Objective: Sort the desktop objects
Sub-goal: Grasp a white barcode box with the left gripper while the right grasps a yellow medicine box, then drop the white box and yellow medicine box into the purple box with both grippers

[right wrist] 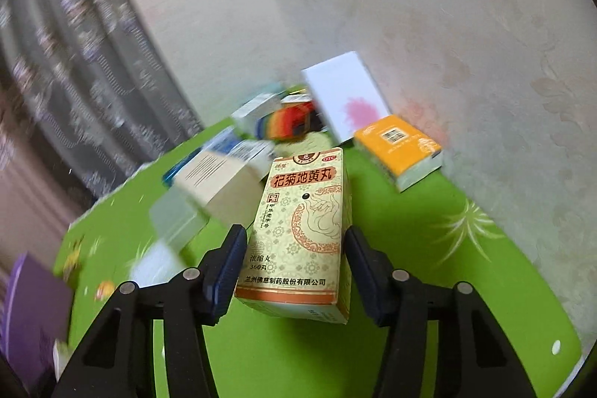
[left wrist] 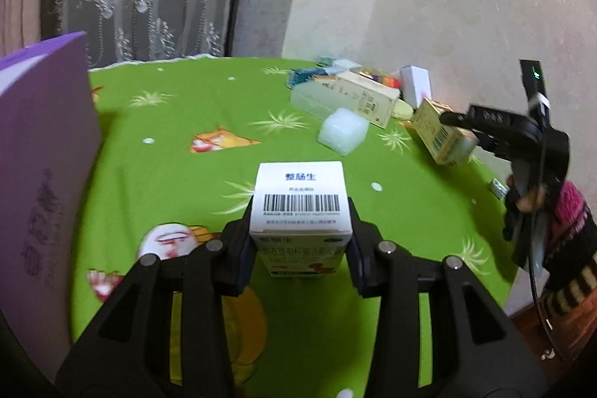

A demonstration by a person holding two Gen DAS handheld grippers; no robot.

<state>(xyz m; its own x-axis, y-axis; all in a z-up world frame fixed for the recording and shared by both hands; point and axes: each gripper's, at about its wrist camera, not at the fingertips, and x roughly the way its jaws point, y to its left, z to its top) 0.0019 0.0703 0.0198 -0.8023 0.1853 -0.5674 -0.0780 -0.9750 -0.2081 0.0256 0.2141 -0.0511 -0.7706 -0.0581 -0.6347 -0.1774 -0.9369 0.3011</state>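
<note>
My left gripper (left wrist: 300, 234) is shut on a white medicine box (left wrist: 300, 196) with a barcode on top, held above the green cartoon tablecloth (left wrist: 209, 99). In the right wrist view my right gripper (right wrist: 296, 267) is shut on a cream-yellow medicine box (right wrist: 302, 219) with red characters, its blue pads (right wrist: 229, 267) against both sides. The left wrist view shows that same yellow box (left wrist: 434, 131) tilted in the right gripper (left wrist: 453, 122) at the table's right side, beside the pile.
A purple box (left wrist: 44, 155) stands upright at the left. Several cartons (left wrist: 358, 96) and a translucent white block (left wrist: 343, 131) lie near the wall. An orange box (right wrist: 399, 148) and a white box (right wrist: 343, 96) lie behind my right gripper. A patterned sleeve (left wrist: 567, 241) is at the right.
</note>
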